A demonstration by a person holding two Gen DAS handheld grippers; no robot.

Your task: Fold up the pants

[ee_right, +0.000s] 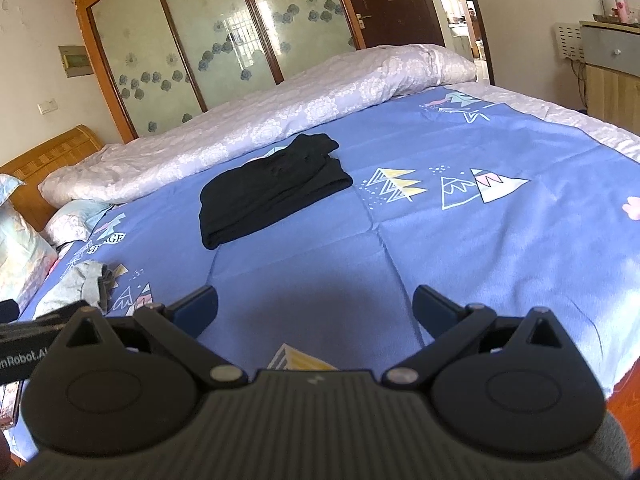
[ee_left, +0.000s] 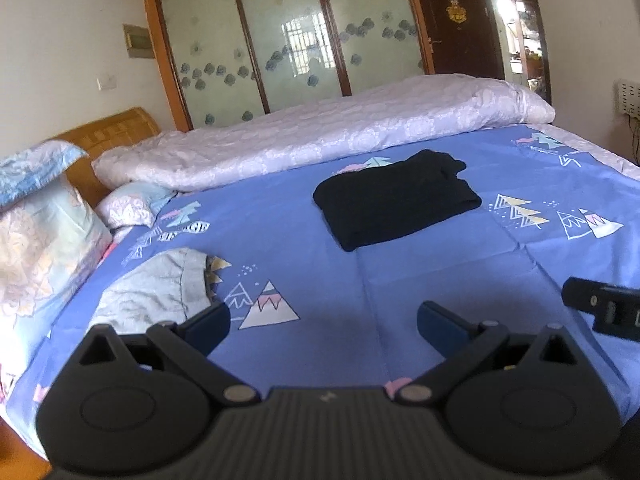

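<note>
Black pants [ee_left: 396, 200] [ee_right: 272, 190] lie folded into a compact rectangle in the middle of the blue patterned bedsheet [ee_left: 400, 280] [ee_right: 480, 232]. My left gripper [ee_left: 323, 326] hovers open over the near part of the sheet, well short of the pants, with nothing between its fingers. My right gripper [ee_right: 315, 307] is also open and empty, nearer than the pants and to their right. The edge of the right gripper shows at the right of the left wrist view, and the left gripper's body shows at the left edge of the right wrist view.
A crumpled grey garment [ee_left: 156, 288] [ee_right: 80, 284] lies on the sheet at the near left. A rolled lilac quilt [ee_left: 320, 132] [ee_right: 260, 120] runs along the far side. Pillows [ee_left: 44, 232] and a wooden headboard [ee_left: 108, 136] are at left. A cabinet [ee_right: 612, 76] stands at right.
</note>
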